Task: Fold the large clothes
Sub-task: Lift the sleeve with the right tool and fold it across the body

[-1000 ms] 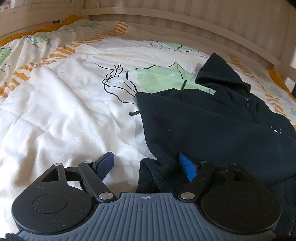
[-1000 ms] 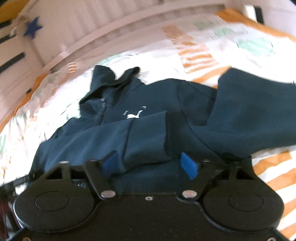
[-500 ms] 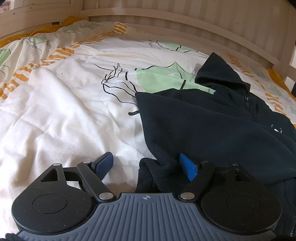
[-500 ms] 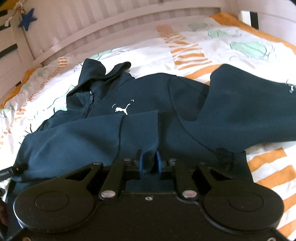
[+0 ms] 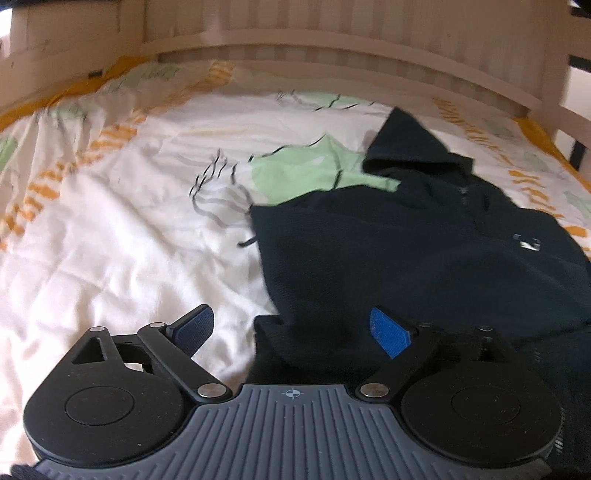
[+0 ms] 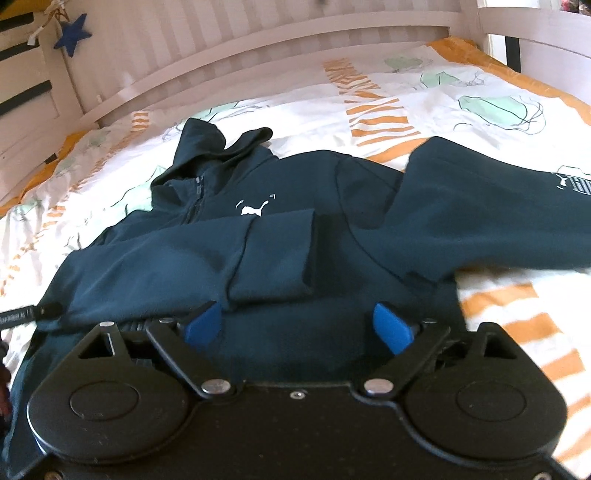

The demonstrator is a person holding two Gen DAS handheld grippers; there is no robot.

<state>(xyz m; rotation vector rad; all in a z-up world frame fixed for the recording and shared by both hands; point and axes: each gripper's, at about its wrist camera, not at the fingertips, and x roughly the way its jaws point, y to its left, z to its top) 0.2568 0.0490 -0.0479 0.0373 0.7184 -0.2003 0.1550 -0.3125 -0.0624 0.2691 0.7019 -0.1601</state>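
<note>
A dark navy zip hoodie (image 6: 295, 206) with a white cat logo lies front-up on the bed. One sleeve (image 6: 207, 258) is folded across its chest, the other sleeve (image 6: 498, 214) stretches out to the right. My right gripper (image 6: 295, 325) is open just above the hem, below the folded cuff, holding nothing. In the left wrist view the hoodie (image 5: 424, 251) fills the right half. My left gripper (image 5: 291, 328) is open, with the hoodie's lower corner between its pads (image 5: 388, 330), not pinched.
The bed has a white duvet (image 5: 110, 240) with green and orange prints. A slatted wooden rail (image 6: 258, 55) runs along the far side. A blue star (image 6: 72, 35) hangs at the upper left. A wooden headboard (image 5: 332, 48) closes the far end.
My right gripper was shut half a second ago and has opened over the hem. My left gripper stayed open and lifted back a little; its view is now blurred.
</note>
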